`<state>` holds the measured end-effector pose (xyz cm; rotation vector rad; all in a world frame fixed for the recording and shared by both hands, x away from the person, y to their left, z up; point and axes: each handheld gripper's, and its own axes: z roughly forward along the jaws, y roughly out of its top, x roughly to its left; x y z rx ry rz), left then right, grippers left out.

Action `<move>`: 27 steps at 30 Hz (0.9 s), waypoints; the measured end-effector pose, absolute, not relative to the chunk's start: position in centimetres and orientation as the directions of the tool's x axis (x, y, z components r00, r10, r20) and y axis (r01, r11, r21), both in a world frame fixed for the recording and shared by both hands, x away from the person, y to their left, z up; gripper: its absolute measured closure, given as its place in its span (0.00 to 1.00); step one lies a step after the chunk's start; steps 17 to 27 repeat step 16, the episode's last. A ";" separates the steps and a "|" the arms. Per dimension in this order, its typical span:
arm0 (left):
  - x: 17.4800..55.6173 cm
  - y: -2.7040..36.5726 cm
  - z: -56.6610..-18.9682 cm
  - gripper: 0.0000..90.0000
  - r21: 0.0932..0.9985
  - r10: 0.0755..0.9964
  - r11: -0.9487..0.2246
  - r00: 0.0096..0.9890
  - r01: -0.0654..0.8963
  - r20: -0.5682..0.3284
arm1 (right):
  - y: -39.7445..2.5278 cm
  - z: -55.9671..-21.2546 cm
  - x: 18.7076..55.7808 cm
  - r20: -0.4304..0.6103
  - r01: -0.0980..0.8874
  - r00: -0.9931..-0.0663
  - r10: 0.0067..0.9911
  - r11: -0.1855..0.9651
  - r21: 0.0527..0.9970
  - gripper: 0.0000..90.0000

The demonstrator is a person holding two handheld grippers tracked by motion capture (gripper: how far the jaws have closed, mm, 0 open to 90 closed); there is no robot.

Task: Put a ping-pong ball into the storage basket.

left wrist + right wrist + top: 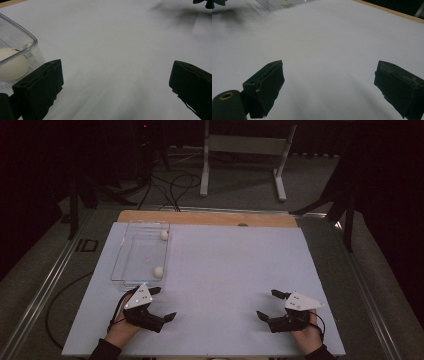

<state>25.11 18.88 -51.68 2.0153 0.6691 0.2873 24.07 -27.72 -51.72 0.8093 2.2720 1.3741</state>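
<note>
A clear plastic tray [127, 251] lies on the left part of the white table sheet [225, 265]. Two white balls sit in it: one [164, 235] at its far right corner, one [159, 270] near its front right corner. My left gripper [163, 303] rests just in front of the tray, open, nothing between its jaws. In the left gripper view the tray's corner [31, 41] and the near ball [11, 63] are close beside the left jaw. My right gripper [272, 305] stands open at the front right, jaws empty. The right gripper view catches the tray [274, 5] and a ball [285, 2] far off.
A wooden table edge [210, 217] runs along the far side of the sheet. Beyond it stand a white metal frame [245, 150] and loose cables [172, 185] on the floor. The sheet's middle is bare white surface.
</note>
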 end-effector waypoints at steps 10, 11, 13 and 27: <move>25.2 18.8 -51.9 0.01 0.862 0.562 -0.378 0.824 0.337 -0.075 | -27.7 -51.8 24.1 -0.008 0.289 -0.770 0.638 0.360 0.887 0.10; 25.2 18.8 -51.9 0.01 0.862 0.564 -0.378 0.822 0.337 -0.074 | -27.7 -51.8 24.1 -0.009 0.288 -0.770 0.638 0.361 0.887 0.10; 25.2 18.8 -51.9 0.01 0.864 0.564 -0.375 0.822 0.335 -0.074 | -27.7 -51.8 24.1 -0.008 0.288 -0.769 0.639 0.359 0.888 0.10; 25.1 18.8 -51.8 0.01 0.867 0.566 -0.372 0.821 0.332 -0.072 | -27.7 -51.8 24.1 -0.006 0.290 -0.770 0.638 0.358 0.888 0.10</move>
